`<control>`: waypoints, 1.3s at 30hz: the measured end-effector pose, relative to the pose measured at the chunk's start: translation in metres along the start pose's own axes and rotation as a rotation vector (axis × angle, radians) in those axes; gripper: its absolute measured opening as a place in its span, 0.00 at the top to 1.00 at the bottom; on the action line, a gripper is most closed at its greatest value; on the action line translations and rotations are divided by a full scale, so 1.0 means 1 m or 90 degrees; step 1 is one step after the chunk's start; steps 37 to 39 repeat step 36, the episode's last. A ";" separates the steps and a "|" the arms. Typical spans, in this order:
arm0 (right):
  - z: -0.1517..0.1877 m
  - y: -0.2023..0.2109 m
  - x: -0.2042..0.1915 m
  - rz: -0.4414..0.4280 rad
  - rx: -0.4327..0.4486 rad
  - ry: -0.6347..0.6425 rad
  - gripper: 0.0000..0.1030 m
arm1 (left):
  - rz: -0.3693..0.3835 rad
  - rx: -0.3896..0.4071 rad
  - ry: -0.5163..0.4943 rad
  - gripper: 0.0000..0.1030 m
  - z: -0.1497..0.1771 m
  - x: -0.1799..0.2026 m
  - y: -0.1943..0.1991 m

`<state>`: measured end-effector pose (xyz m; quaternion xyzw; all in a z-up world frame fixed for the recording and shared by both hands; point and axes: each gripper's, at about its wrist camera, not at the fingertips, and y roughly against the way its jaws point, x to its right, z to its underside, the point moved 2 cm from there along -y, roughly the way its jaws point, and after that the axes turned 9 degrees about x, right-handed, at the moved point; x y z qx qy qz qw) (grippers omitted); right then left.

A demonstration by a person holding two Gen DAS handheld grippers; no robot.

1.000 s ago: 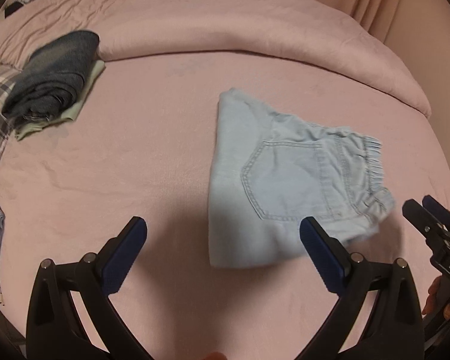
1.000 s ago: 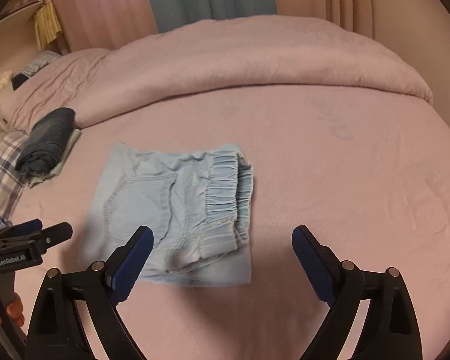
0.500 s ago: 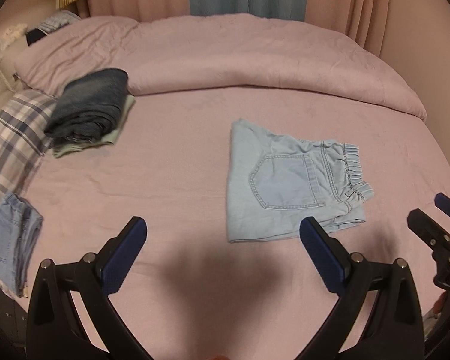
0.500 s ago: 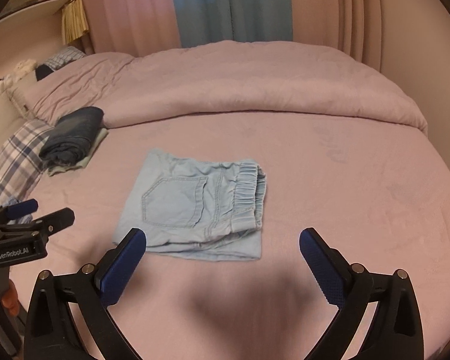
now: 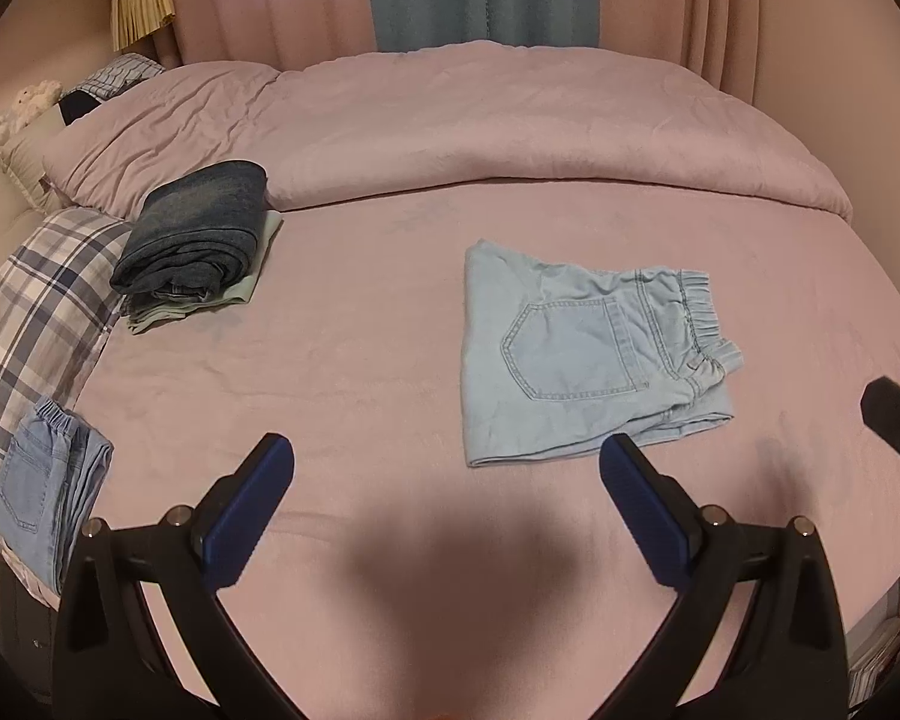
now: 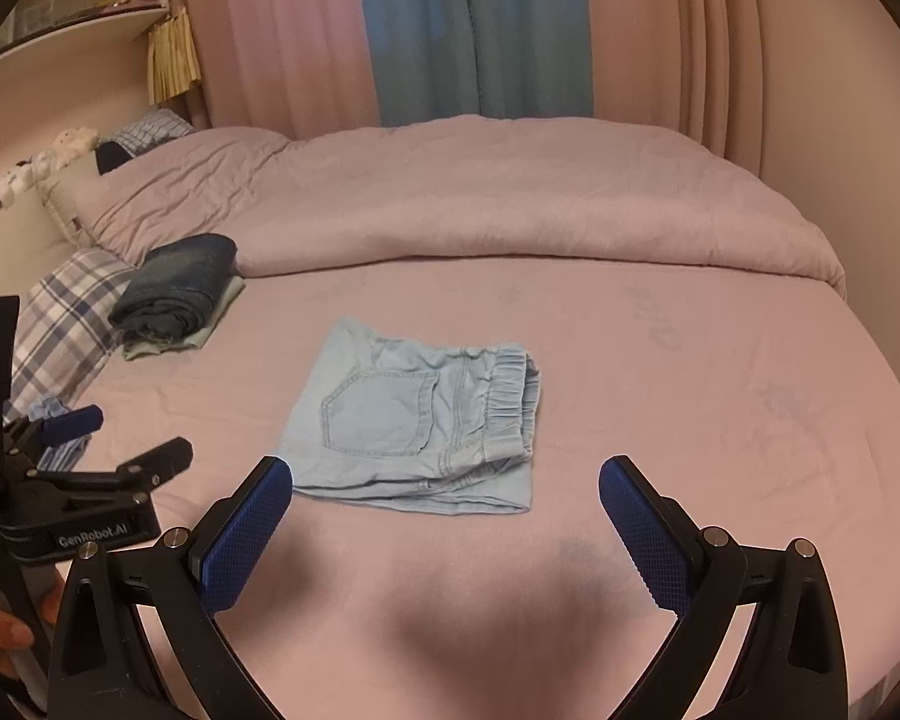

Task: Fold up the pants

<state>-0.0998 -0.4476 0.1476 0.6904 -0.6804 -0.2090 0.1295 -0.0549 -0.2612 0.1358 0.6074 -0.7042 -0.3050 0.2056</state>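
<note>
Light blue pants [image 5: 582,354] lie folded into a rough square on the pink bed, back pocket up, elastic waistband to the right. They also show in the right wrist view [image 6: 426,420]. My left gripper [image 5: 444,474] is open and empty, held above the sheet in front of the pants, apart from them. My right gripper [image 6: 444,492] is open and empty, just in front of the pants' near edge. The left gripper's body [image 6: 90,480] shows at the left of the right wrist view.
A folded stack with dark jeans [image 5: 195,240] on top sits at the back left. A plaid pillow [image 5: 30,312] and another light blue pair [image 5: 42,498] lie at the left edge. A rolled pink duvet [image 5: 510,138] spans the back.
Both grippers have drawn back and up from the folded pants, so the pants look smaller and farther. The pants lie still; both grippers stay open.
</note>
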 end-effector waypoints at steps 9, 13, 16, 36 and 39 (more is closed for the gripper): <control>0.003 -0.007 0.004 0.006 -0.013 -0.012 0.01 | 0.001 -0.017 -0.007 0.01 0.004 0.006 -0.010; 0.003 -0.006 0.005 0.008 -0.012 -0.014 0.01 | 0.002 -0.018 -0.010 0.01 0.003 0.009 -0.011; 0.003 -0.005 0.005 0.008 -0.013 -0.013 0.01 | 0.004 -0.019 -0.012 0.01 0.003 0.011 -0.012; 0.002 -0.003 0.009 0.009 -0.009 -0.015 0.01 | 0.000 -0.017 -0.017 0.01 -0.001 0.014 -0.014; 0.002 -0.003 0.009 0.009 -0.009 -0.015 0.01 | 0.000 -0.017 -0.017 0.01 -0.001 0.014 -0.014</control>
